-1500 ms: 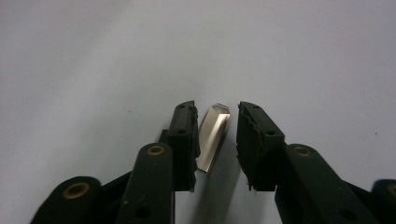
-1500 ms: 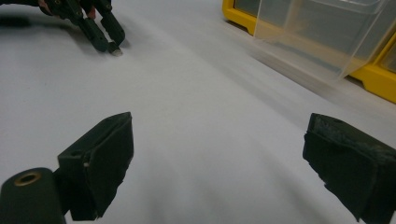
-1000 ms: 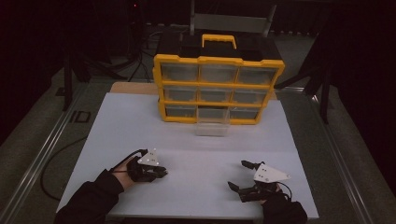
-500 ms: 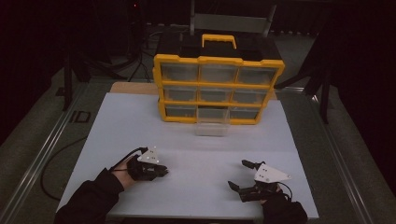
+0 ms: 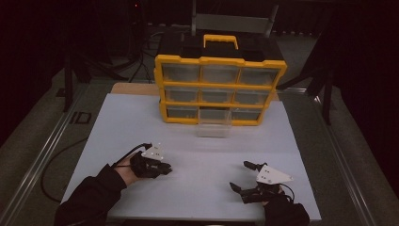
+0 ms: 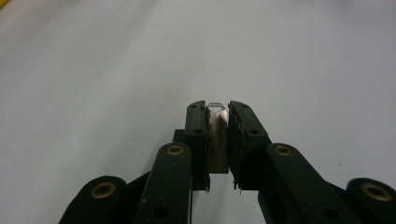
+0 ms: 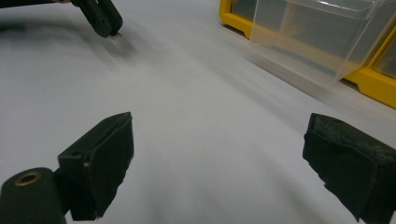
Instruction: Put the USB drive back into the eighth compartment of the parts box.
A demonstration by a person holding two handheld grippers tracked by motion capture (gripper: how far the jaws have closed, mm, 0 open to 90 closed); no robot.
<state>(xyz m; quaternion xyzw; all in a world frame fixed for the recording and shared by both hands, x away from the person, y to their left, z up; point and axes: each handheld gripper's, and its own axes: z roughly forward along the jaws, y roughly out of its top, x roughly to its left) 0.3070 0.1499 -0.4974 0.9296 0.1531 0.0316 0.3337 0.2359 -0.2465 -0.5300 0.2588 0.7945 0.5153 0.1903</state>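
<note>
Currently left gripper (image 6: 217,140) pinches a small clear piece (image 6: 215,108); right gripper (image 7: 219,168) gapes empty; bottom-centre drawer (image 5: 214,123) open, likely its destination.

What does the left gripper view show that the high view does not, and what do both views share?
The left gripper view alone reveals a small clear piece pinched between the left gripper jaws. The high view alone gives the yellow drawer organizer, its pulled-out clear drawer, and the right gripper with jaws apart. Both views share the white table and the left gripper.
</note>
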